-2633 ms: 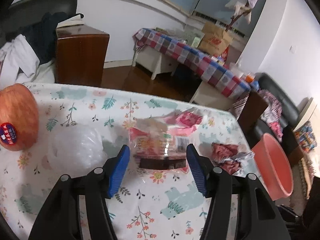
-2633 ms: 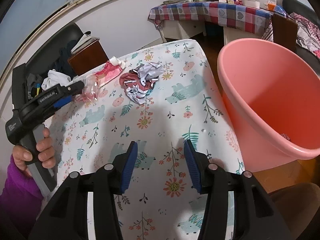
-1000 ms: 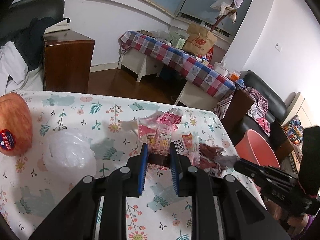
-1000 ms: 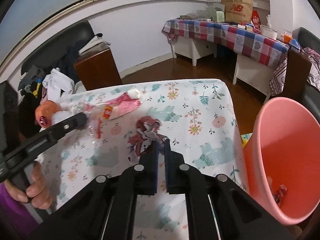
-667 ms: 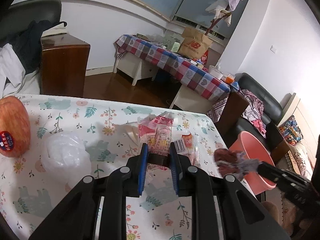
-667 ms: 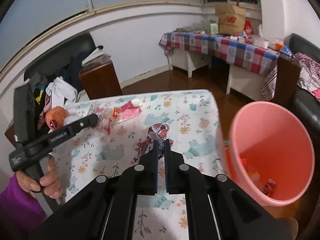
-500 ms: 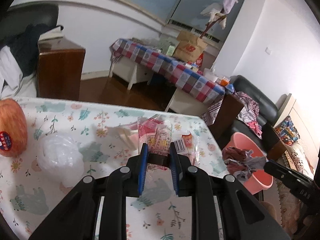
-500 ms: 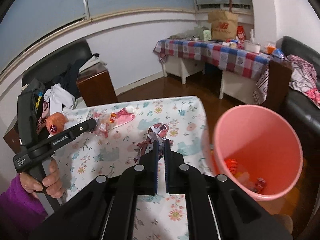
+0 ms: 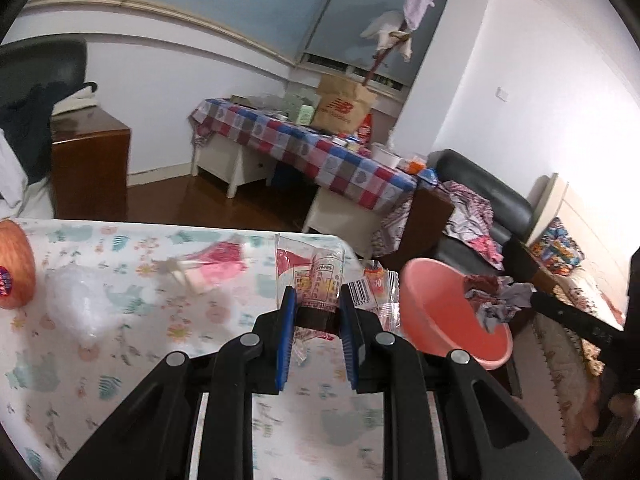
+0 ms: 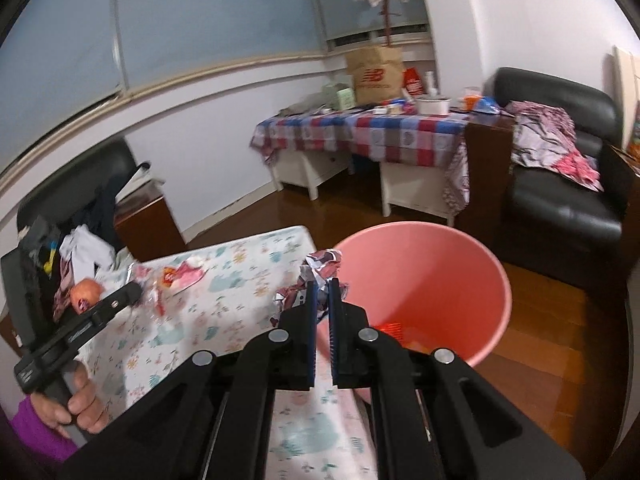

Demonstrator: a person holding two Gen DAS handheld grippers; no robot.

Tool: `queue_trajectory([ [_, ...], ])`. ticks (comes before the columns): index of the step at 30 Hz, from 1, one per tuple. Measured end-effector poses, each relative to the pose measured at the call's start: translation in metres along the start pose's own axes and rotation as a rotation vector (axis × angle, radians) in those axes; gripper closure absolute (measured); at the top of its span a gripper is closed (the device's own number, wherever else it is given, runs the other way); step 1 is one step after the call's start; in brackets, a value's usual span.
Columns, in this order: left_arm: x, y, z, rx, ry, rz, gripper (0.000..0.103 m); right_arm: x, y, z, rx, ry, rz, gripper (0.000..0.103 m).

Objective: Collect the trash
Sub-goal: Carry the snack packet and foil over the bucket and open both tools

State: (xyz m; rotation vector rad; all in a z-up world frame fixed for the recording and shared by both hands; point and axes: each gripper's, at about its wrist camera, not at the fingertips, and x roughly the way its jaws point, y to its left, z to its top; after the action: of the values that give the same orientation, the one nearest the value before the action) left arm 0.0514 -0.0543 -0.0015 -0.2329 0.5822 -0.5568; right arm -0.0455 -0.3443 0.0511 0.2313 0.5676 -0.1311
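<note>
My left gripper (image 9: 317, 300) is shut on a clear plastic snack wrapper (image 9: 316, 272) with red print, lifted off the floral tablecloth (image 9: 120, 344). My right gripper (image 10: 322, 285) is shut on a crumpled red and silver foil wrapper (image 10: 316, 270), held at the near rim of the pink bin (image 10: 432, 280). In the left wrist view that foil wrapper (image 9: 496, 294) hangs over the pink bin (image 9: 436, 300), beside the table's right edge. Some red trash (image 10: 390, 330) lies at the bin's bottom. A pink and white wrapper (image 9: 216, 264) and a clear plastic bag (image 9: 76, 304) lie on the table.
An apple (image 9: 14, 264) with a sticker rests at the table's left edge. A person's hand (image 10: 80, 400) in a purple sleeve grips the left gripper's handle. Behind stand a wooden cabinet (image 9: 90, 168), a checkered-cloth table (image 9: 304, 152) and a black sofa (image 10: 568, 184) with clothes.
Both grippers have risen and moved right toward the pink bin. The foil wrapper left the table and now hangs at the bin's rim. The clear wrapper came up off the table too.
</note>
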Motion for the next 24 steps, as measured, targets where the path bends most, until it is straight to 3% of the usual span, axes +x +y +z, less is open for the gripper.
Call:
queue_trajectory([
  [10, 0.015, -0.076, 0.000, 0.121, 0.046, -0.069, 0.083, -0.011, -0.044, -0.010, 0.075, -0.034, -0.035, 0.098],
  [24, 0.067, -0.163, -0.020, 0.276, 0.156, -0.099, 0.083, 0.003, -0.096, -0.027, 0.176, -0.020, -0.027, 0.098],
])
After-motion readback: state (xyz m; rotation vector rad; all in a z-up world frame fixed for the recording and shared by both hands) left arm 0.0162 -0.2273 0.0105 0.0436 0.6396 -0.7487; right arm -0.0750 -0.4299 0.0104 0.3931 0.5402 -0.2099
